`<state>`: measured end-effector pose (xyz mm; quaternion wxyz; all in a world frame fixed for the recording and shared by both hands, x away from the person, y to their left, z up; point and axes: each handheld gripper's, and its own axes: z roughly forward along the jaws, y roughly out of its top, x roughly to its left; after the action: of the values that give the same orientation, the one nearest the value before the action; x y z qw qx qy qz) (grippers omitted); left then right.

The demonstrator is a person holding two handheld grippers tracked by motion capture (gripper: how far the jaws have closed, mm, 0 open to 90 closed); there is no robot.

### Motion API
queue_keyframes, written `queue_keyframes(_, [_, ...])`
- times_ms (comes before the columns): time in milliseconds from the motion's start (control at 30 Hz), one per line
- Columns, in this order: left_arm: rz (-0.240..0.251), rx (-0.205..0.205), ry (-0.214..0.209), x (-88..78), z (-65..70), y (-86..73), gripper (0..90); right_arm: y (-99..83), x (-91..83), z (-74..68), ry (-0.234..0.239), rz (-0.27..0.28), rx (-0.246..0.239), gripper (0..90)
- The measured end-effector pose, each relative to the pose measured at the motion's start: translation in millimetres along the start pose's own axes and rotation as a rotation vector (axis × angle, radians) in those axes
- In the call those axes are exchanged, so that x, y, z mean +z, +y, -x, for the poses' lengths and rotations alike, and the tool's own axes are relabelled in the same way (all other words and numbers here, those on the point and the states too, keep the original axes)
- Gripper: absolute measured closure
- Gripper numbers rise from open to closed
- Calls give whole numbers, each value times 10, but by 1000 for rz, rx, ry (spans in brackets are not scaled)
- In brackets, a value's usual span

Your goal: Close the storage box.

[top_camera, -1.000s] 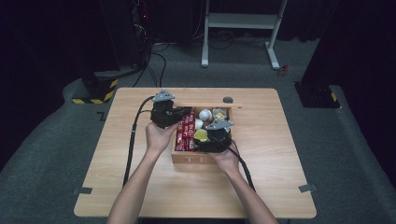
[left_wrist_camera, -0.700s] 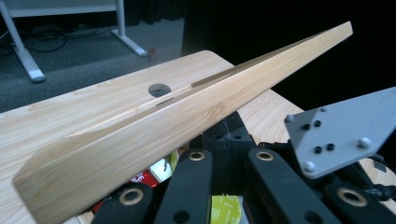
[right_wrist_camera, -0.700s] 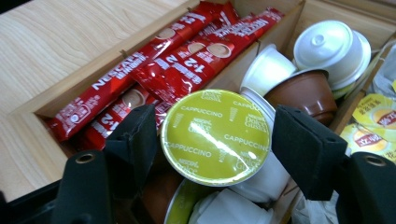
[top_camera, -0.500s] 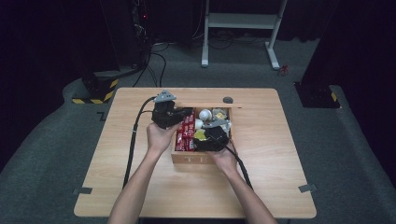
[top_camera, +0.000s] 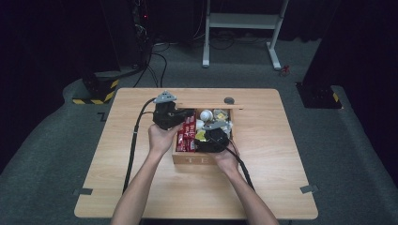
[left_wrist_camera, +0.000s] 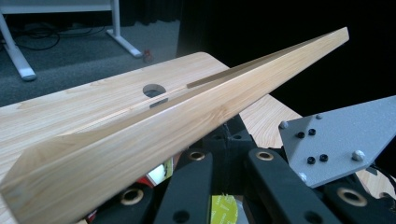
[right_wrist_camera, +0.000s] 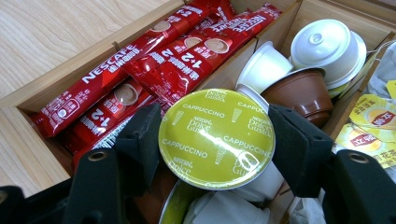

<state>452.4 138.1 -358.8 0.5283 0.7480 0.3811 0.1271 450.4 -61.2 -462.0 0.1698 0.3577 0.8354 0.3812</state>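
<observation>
Showing two hand-held grippers at work over a wooden box (top_camera: 202, 158) that sits near the middle of the table (top_camera: 281, 154). In the high view the left gripper (top_camera: 180, 114) lies at about 10 o'clock from the box's centre, at the box's far left corner, with its cable trailing toward 7 o'clock. Its jaws are pressed together on the edge of the wooden lid (left_wrist_camera: 187, 116); in the left gripper view the lid runs as a long slanted plank from 8 o'clock up to 2 o'clock, held raised and tilted above the table, with a round finger hole (left_wrist_camera: 154, 89) showing just behind it.

The right gripper (right_wrist_camera: 217, 135) hangs over the middle compartment of the box, toward the box's near side in the high view. Its jaws have just been closing, and a green-topped cappuccino capsule (right_wrist_camera: 216, 136) stands between them. In the right gripper view the left pad sits against the capsule's rim at 9 o'clock and the right pad against it at 3 o'clock, so the jaws pinch the capsule across its foil lid. The capsule rests on top of other capsules in that compartment: white ones (right_wrist_camera: 327, 46) at 1 o'clock and a brown one (right_wrist_camera: 303, 91) just beside it at 2 o'clock. Red coffee sachets (right_wrist_camera: 154, 60) fill the neighbouring compartment from 9 to 12 o'clock, and yellow tea packets (right_wrist_camera: 373, 126) lie at 3 o'clock beyond a divider.
</observation>
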Motion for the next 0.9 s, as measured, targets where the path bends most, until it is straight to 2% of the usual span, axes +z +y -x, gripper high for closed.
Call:
queue_keyframes(67, [4, -2, -6, 0, -5, -1, 900, 1, -6, -1, -10, 7, -6, 377])
queue_keyframes(267, [6, -3, -6, 1, -4, -5, 900, -14, -56, 18, -1, 34, 25, 378])
queue_keyframes(400, [0, 4, 0, 8, 4, -9, 900, -24, -102, 54, 0, 52, 17, 378])
queue_keyframes(533, [-2, 1, 1, 12, 9, -14, 900, -31, -151, 76, 4, 57, 37, 378])
queue_keyframes(633, [-2, 12, 3, 11, 8, -21, 900, -35, -185, 95, 4, 69, 31, 379])
queue_keyframes(800, [-1, 2, -9, 27, 5, -49, 900, -37, -213, 96, 0, 68, 26, 379])
queue_keyframes(900, [-3, -2, -12, 30, 6, -51, 900, -28, -270, 101, -4, 87, 34, 379])
